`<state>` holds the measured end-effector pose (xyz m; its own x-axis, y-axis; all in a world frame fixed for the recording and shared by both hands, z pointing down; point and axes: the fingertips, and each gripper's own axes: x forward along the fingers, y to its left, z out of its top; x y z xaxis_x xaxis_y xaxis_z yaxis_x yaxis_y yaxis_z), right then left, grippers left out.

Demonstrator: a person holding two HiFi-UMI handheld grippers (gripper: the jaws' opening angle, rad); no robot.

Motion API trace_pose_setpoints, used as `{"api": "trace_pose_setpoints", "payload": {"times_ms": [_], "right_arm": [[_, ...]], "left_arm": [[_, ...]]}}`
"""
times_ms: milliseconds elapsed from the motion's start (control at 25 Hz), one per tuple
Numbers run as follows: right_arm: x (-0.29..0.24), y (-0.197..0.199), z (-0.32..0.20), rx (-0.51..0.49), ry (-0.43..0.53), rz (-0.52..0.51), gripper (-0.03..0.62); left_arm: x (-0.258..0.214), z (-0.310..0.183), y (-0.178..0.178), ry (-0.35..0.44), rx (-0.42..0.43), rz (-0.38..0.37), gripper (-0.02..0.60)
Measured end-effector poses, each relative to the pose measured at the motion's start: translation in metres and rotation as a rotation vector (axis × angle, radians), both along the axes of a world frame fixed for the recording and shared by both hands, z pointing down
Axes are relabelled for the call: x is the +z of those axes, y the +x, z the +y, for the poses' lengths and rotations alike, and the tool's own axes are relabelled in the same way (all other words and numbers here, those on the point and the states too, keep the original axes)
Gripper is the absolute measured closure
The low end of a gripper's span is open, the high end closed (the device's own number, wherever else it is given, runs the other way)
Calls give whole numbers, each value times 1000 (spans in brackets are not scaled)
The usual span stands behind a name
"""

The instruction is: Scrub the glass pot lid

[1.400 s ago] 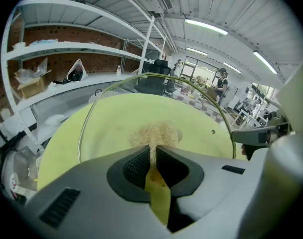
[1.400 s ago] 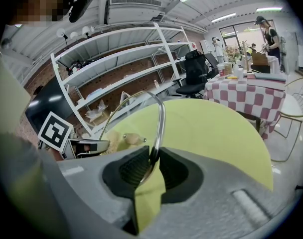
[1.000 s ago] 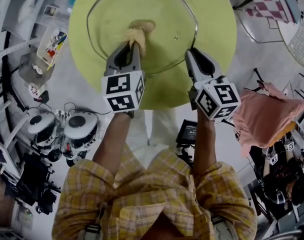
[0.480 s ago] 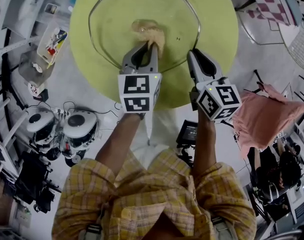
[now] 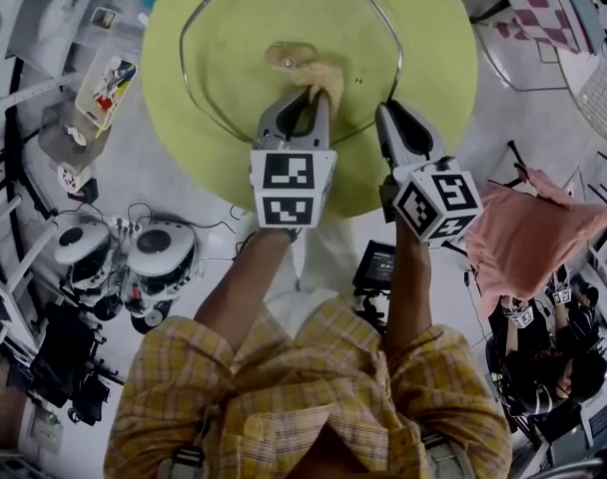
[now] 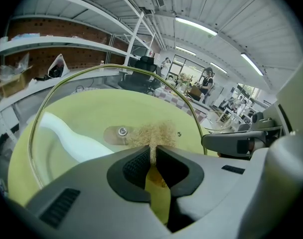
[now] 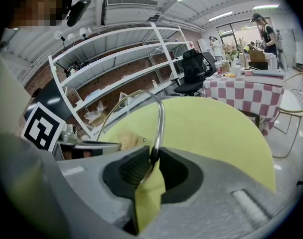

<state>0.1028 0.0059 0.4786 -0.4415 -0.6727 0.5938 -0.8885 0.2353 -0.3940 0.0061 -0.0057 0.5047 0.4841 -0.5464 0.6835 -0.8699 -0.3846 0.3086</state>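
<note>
A glass pot lid (image 5: 244, 58) with a metal rim lies over a round yellow-green table (image 5: 423, 28). Its knob screw (image 6: 122, 131) shows through the glass near the centre. My left gripper (image 5: 313, 96) is shut on a tan fibrous scrubber (image 5: 318, 76), which presses on the glass just right of the knob; in the left gripper view the scrubber (image 6: 152, 135) sticks out past the pads. My right gripper (image 5: 391, 110) is shut on the lid's metal rim (image 7: 159, 123) at its near right edge, and the rim runs up between the pads.
A checkered table (image 5: 538, 3) and a wire chair (image 5: 598, 78) stand at the right. A pink cloth (image 5: 528, 233) lies lower right. Shelving (image 7: 106, 78) stands behind the table. Round white devices with cables (image 5: 124, 257) sit on the floor at the left. People are in the background.
My left gripper has slid rightward across the lid with the scrubber, from left of the knob to right of it. The right gripper has kept its hold on the rim.
</note>
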Motion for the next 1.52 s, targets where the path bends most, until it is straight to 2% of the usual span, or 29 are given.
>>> {"api": "trace_pose_setpoints", "payload": {"times_ms": [800,1520], "right_arm": [[1,1,-2,25,-13,-3,537],[5,0,1,20,-23,2,536]], "left_arm": [[-5,12,34,-11,78,41,541],[0,14,25,-26,60,43,541]]}}
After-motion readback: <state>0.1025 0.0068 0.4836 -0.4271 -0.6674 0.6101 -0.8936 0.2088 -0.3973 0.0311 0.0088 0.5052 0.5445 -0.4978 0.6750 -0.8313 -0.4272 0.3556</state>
